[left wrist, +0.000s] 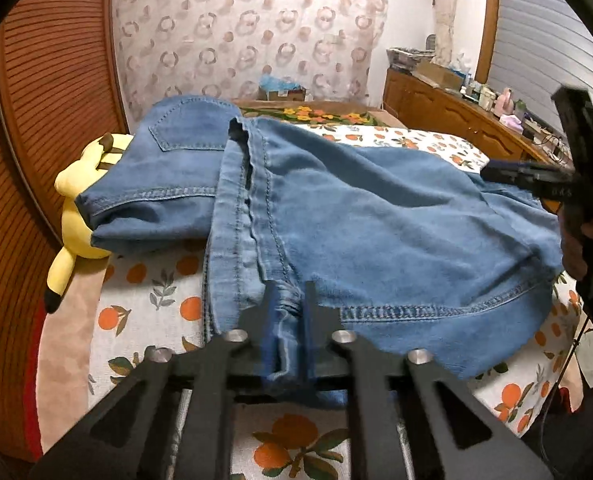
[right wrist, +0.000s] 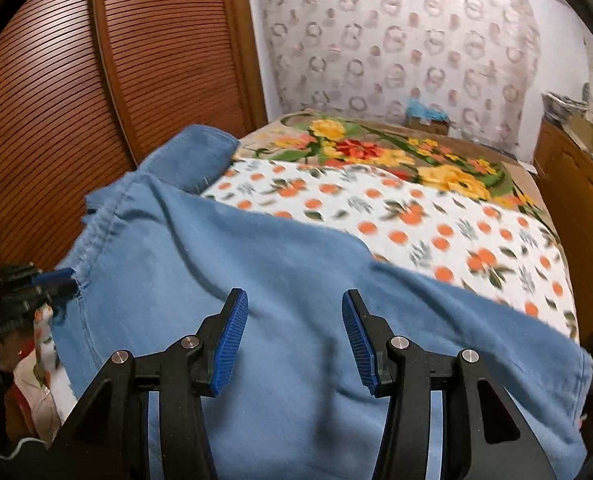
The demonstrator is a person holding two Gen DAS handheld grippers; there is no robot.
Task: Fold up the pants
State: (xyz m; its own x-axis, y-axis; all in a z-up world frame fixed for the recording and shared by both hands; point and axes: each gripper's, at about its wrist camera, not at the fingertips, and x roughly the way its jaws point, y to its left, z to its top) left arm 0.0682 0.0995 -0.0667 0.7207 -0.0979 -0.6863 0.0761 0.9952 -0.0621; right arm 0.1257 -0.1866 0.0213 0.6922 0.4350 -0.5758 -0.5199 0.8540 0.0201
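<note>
Blue denim pants (left wrist: 336,216) lie rumpled across a bed's orange-print sheet (left wrist: 156,304), waist end half covering a yellow plush toy (left wrist: 76,196). The left gripper (left wrist: 290,304) is clamped on a bunched seam at the near edge. The right gripper (right wrist: 294,336), blurred in its own view, hovers over the fabric, jaws apart, gripping nothing

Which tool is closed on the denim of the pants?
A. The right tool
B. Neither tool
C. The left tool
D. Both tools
C: the left tool pinches a bunched fold of the pants, while the right tool stands open above the cloth with nothing between its pads.
</note>
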